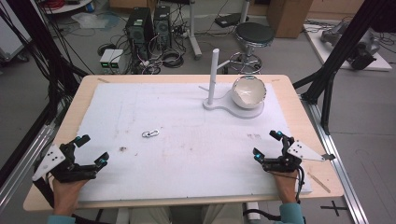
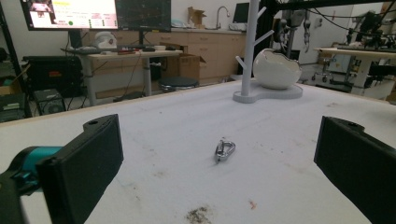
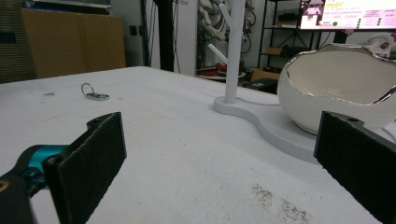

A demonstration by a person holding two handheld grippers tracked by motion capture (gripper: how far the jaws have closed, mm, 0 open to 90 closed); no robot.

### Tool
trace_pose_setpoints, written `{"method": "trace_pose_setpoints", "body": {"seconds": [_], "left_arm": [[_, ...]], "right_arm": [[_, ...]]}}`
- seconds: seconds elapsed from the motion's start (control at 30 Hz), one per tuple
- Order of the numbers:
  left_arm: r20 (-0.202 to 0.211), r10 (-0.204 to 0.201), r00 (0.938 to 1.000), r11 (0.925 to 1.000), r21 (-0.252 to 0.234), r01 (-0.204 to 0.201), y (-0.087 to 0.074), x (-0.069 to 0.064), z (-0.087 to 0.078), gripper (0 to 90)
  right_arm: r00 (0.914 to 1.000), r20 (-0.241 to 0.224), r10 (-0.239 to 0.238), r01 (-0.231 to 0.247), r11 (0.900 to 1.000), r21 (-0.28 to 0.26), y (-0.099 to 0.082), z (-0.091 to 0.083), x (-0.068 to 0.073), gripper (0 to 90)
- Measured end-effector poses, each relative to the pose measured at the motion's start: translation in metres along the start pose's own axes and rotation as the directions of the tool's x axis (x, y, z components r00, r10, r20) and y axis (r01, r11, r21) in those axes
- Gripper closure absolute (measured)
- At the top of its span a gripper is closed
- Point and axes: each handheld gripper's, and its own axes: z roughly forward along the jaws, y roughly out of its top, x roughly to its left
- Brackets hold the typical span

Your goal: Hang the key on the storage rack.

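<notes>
Your one container is the white egg-shaped bowl (image 1: pixel 249 92) at the far right of the table (image 1: pixel 299 107). It sits on the flat white base it shares with a white branched stand (image 1: pixel 213 77) just to its left. From above and from your right gripper view its inside shows bare white, with nothing in it.

A white sheet (image 1: pixel 187 140) covers most of the table, leaving wood bare along the edges. One small metal clip (image 1: pixel 150 134) lies on the sheet left of centre, well apart from the bowl and from both of your hands. A few brown stains mark the sheet near it and nearer you. The wide middle of the sheet between your hands is open.

You hold two tools. Your left hand-held gripper (image 1: pixel 92 150) rests at the near left corner, jaws spread wide and holding nothing. Your right hand-held gripper (image 1: pixel 267 143) rests at the near right edge, jaws likewise apart and holding nothing.
</notes>
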Motion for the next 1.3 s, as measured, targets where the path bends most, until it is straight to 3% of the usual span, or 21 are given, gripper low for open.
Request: {"method": "trace_pose_setpoints", "body": {"seconds": [0.13, 0.2, 0.37, 0.47, 0.6, 0.63, 0.67, 0.7, 0.73, 0.77, 0.8, 0.97, 1.1, 1.2, 1.23, 1.27, 1.3], "left_arm": [[0.032, 0.054, 0.998, 0.9934, 0.1, -0.056, 0.027, 0.005, 0.011, 1.7], [0.073, 0.086, 0.9937, 0.9814, 0.166, -0.097, 0.042, 0.006, 0.021, 1.7], [0.18, 0.097, 0.9789, 0.9496, 0.278, -0.145, 0.069, 0.005, 0.049, 1.7], [0.209, 0.108, 0.9719, 0.9296, 0.325, -0.173, 0.078, 0.006, 0.066, 1.7], [0.212, 0.105, 0.9716, 0.9089, 0.376, -0.18, 0.084, 0.009, 0.084, 1.7], [0.212, 0.102, 0.9721, 0.8986, 0.4, -0.181, 0.085, 0.01, 0.089, 1.7], [0.219, 0.103, 0.9704, 0.8815, 0.432, -0.191, 0.086, 0.012, 0.096, 1.7], [0.224, 0.1, 0.9694, 0.8769, 0.44, -0.192, 0.086, 0.012, 0.099, 1.7], [0.231, 0.09, 0.9689, 0.8675, 0.46, -0.19, 0.086, 0.013, 0.104, 1.7], [0.234, 0.089, 0.9683, 0.8547, 0.481, -0.195, 0.086, 0.014, 0.109, 1.7], [0.229, 0.086, 0.9697, 0.8481, 0.494, -0.192, 0.086, 0.014, 0.114, 1.7], [0.255, 0.092, 0.9627, 0.7944, 0.564, -0.225, 0.084, 0.014, 0.14, 1.7], [0.276, 0.084, 0.9576, 0.7641, 0.599, -0.24, 0.084, 0.011, 0.156, 1.7], [0.285, 0.079, 0.9554, 0.7486, 0.616, -0.245, 0.082, 0.01, 0.166, 1.8], [0.291, 0.075, 0.9537, 0.7353, 0.63, -0.25, 0.081, 0.009, 0.172, 1.8], [0.291, 0.075, 0.9537, 0.7353, 0.63, -0.25, 0.081, 0.009, 0.172, 2.5], [0.292, 0.072, 0.9536, 0.7302, 0.636, -0.25, 0.079, 0.009, 0.174, 2.8]], "right_arm": [[1.0, 0.003, -0.002, 0.002, 1.0, -0.001, 0.0, 0.0, 0.0, 1.5], [1.0, 0.003, 0.0, 0.0, 1.0, 0.001, 0.0, 0.0, 0.0, 1.5], [1.0, 0.003, -0.001, 0.001, 1.0, -0.001, 0.0, 0.0, 0.0, 1.5], [1.0, 0.003, -0.003, 0.003, 1.0, -0.001, 0.0, 0.0, 0.0, 1.5], [1.0, 0.002, -0.001, 0.001, 1.0, 0.001, 0.0, 0.0, 0.0, 1.5], [1.0, 0.002, -0.001, 0.001, 1.0, 0.001, 0.0, 0.0, 0.0, 1.5], [1.0, 0.001, 0.0, 0.0, 1.0, 0.001, 0.0, 0.0, 0.0, 1.5], [1.0, 0.002, -0.001, 0.001, 1.0, -0.001, 0.0, 0.0, 0.0, 1.5], [1.0, 0.001, 0.002, -0.002, 1.0, 0.001, 0.0, 0.0, 0.0, 1.5], [1.0, 0.001, 0.002, -0.002, 1.0, 0.001, 0.0, 0.0, 0.0, 1.5], [1.0, 0.002, -0.003, 0.003, 1.0, -0.001, 0.0, 0.0, 0.0, 1.5], [1.0, 0.0, 0.001, -0.001, 1.0, 0.001, 0.0, 0.0, 0.0, 1.5], [1.0, 0.0, 0.001, -0.001, 1.0, 0.0, 0.0, 0.0, 0.0, 1.5], [1.0, 0.0, 0.001, -0.001, 1.0, 0.0, 0.0, 0.0, 0.0, 1.5], [1.0, 0.0, 0.002, -0.002, 1.0, -0.001, 0.0, 0.0, 0.0, 1.5], [1.0, 0.0, 0.002, -0.002, 1.0, -0.001, 0.0, 0.0, 0.0, 1.5], [1.0, -0.001, 0.001, -0.001, 1.0, 0.0, 0.0, 0.0, 0.0, 1.5]]}}
